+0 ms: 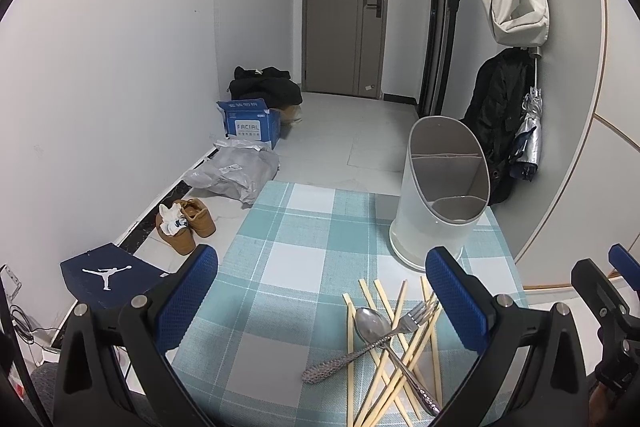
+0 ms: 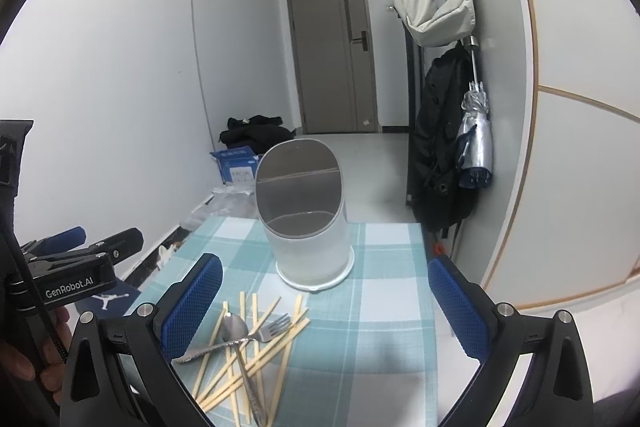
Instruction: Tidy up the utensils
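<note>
A pile of several wooden chopsticks [image 1: 394, 359], a metal spoon [image 1: 372, 323] and a metal fork [image 1: 412, 319] lies on the teal checked tablecloth [image 1: 288, 259]. A white utensil holder [image 1: 440, 195] with grey divided compartments stands empty behind the pile. My left gripper [image 1: 322, 301] is open and empty, with the pile by its right finger. My right gripper [image 2: 326, 301] is open and empty. In the right wrist view the chopsticks [image 2: 276, 347], spoon [image 2: 234, 329] and fork [image 2: 272, 331] lie by its left finger, with the holder [image 2: 308, 223] ahead.
The small table's far edge [image 1: 320, 187] drops to a tiled floor with brown shoes [image 1: 188, 227], a dark shoebox [image 1: 108, 279], a plastic bag [image 1: 236, 175] and a blue box [image 1: 252, 125]. A bag, jacket and umbrella [image 1: 528, 143] hang on the right wall.
</note>
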A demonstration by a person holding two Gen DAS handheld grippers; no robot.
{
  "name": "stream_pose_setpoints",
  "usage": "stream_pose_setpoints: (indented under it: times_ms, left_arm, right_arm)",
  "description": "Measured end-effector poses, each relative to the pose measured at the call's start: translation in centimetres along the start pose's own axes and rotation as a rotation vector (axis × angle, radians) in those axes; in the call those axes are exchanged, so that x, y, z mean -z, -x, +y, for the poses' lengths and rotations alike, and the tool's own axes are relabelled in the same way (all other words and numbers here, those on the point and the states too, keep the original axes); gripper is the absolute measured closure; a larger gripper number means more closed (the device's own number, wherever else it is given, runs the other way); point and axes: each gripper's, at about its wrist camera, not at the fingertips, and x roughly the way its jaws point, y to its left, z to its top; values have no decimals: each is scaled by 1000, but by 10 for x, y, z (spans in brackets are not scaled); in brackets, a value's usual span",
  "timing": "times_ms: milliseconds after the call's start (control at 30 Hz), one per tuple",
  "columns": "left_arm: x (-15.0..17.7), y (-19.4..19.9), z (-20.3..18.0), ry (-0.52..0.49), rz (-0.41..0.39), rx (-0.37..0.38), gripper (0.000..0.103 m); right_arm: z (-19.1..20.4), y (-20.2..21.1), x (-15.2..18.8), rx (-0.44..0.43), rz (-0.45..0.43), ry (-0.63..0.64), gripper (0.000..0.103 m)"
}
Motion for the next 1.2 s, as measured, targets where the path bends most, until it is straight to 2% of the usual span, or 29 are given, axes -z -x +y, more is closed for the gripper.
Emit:
stream_pose_setpoints:
  times_ms: [867,1200]
  left_arm:
    - [3,-8,2,15,50,9,1]
    - [4,-10,5,30,52,-9,1]
  right_arm:
    - [0,0,1,-10,2,-8,0]
    - [3,0,1,-68,13,-1,0]
